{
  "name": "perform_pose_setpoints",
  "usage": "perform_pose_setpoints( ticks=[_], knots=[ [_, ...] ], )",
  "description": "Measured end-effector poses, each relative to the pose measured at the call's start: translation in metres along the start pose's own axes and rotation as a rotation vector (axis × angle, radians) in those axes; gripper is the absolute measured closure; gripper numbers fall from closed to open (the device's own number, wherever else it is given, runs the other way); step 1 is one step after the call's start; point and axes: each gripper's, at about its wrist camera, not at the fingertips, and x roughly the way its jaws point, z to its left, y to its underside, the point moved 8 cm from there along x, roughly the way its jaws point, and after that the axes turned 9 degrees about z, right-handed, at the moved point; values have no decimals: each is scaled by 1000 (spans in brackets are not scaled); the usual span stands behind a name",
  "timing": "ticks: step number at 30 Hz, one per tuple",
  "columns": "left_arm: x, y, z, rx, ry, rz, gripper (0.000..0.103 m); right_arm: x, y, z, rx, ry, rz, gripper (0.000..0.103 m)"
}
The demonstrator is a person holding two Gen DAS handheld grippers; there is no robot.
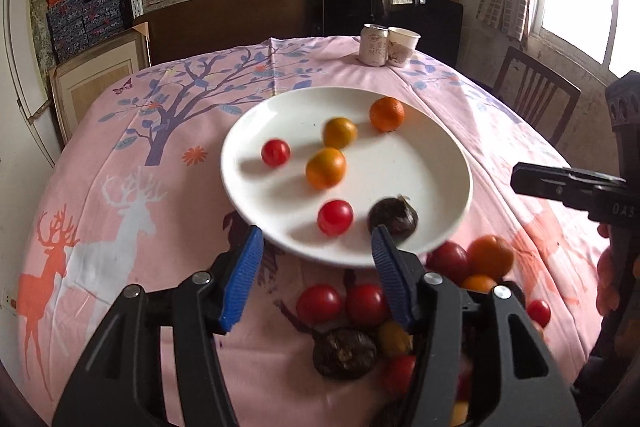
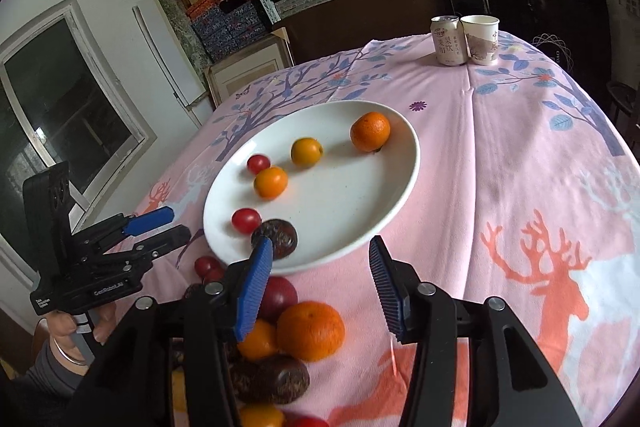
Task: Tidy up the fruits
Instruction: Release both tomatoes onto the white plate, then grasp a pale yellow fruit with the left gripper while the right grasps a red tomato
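Note:
A white plate (image 1: 436, 163) (image 2: 360, 203) on the pink tablecloth holds three orange fruits, two red tomatoes and a dark brown fruit (image 1: 394, 217) (image 2: 280, 237) near its front rim. A pile of loose tomatoes, oranges and dark fruits (image 1: 360, 311) (image 2: 304, 331) lies on the cloth in front of the plate. My left gripper (image 1: 318, 263) is open and empty above the plate's near edge. My right gripper (image 2: 320, 273) is open and empty over the pile and the plate's rim. Each gripper shows in the other's view: the left (image 2: 164, 227), the right (image 1: 524, 179).
A drink can (image 1: 373, 45) (image 2: 447, 41) and a paper cup (image 1: 402, 47) (image 2: 482, 39) stand at the table's far edge. A wooden chair (image 1: 536, 95) stands to the right. Shelves with boxes fill the back wall.

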Motion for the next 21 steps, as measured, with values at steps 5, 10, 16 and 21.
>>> perform_pose_setpoints(
  ticks=[5,10,16,21],
  knots=[
    [-35,65,-32,125,37,23,45,-21,41,-16,31,23,-1,49],
    [-55,115,-66,215,75,31,45,-29,71,-28,69,35,6,49],
    [-40,135,-95,234,108,74,58,-24,89,-26,74,35,30,49],
    [-14,134,-92,199,74,97,58,-26,98,-17,43,49,35,49]
  ],
)
